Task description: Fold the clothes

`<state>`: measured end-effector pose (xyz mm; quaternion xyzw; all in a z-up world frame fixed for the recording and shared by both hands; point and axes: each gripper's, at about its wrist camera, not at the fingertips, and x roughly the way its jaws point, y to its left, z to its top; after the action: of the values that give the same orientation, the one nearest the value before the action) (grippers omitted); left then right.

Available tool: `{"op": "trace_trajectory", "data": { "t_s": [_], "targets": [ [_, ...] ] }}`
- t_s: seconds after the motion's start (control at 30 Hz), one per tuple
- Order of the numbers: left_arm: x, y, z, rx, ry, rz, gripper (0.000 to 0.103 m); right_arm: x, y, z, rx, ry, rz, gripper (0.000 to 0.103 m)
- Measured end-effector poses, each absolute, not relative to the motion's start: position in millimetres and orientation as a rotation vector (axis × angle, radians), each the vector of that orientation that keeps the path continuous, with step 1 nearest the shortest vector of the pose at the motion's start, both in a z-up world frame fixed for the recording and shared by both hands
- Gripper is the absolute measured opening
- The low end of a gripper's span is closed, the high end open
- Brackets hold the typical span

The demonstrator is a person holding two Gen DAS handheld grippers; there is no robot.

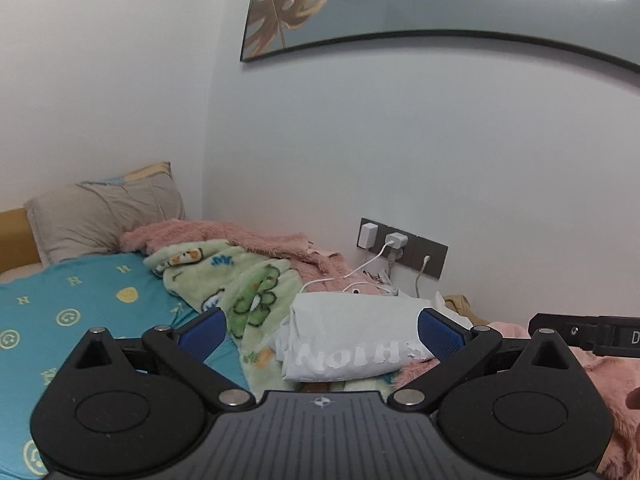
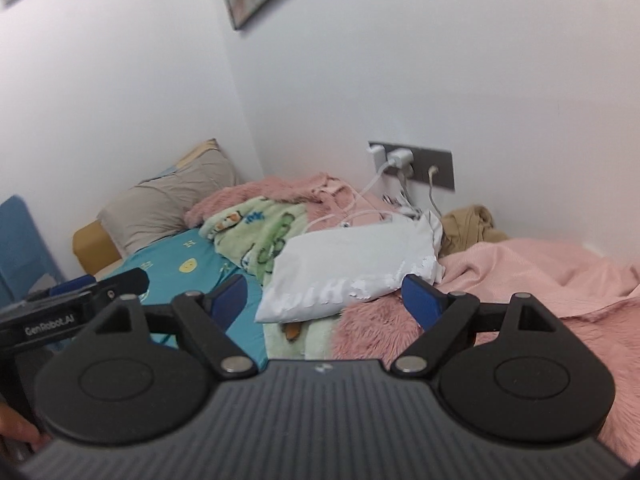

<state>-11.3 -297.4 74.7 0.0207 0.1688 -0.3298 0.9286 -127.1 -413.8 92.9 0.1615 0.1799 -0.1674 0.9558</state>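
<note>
A folded white garment [image 1: 352, 332] with white lettering lies on the bed, on top of a green cartoon blanket [image 1: 248, 288] and a pink fluffy blanket [image 1: 256, 236]. My left gripper [image 1: 322, 334] hangs open above and in front of it, nothing between its blue pads [image 1: 204, 334]. In the right wrist view the same garment [image 2: 352, 264] lies ahead of my right gripper [image 2: 326, 300], which is also open and holds nothing. The left gripper's body [image 2: 80, 296] shows at the left of that view, a hand [image 2: 20, 428] below it.
A teal sheet [image 1: 80, 312] with smiley prints covers the bed's left. A grey pillow [image 1: 104, 216] leans at the headboard. White chargers and cables [image 1: 380, 248] hang from a wall socket strip. A tan cloth [image 2: 472, 228] and pink bedspread [image 2: 540, 276] lie right.
</note>
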Motion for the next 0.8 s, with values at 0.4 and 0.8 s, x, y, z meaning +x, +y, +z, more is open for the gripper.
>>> {"op": "trace_trajectory", "data": {
  "t_s": [0.4, 0.8],
  "targets": [
    [-99, -231, 76, 0.051, 0.198, -0.652, 0.103, -176, -337, 90, 0.201, 0.224, -0.306, 0.086],
    [-119, -187, 68, 0.011, 0.178, -0.63, 0.103, -184, -303, 62, 0.164, 0.168, -0.349, 0.086]
  ]
}}
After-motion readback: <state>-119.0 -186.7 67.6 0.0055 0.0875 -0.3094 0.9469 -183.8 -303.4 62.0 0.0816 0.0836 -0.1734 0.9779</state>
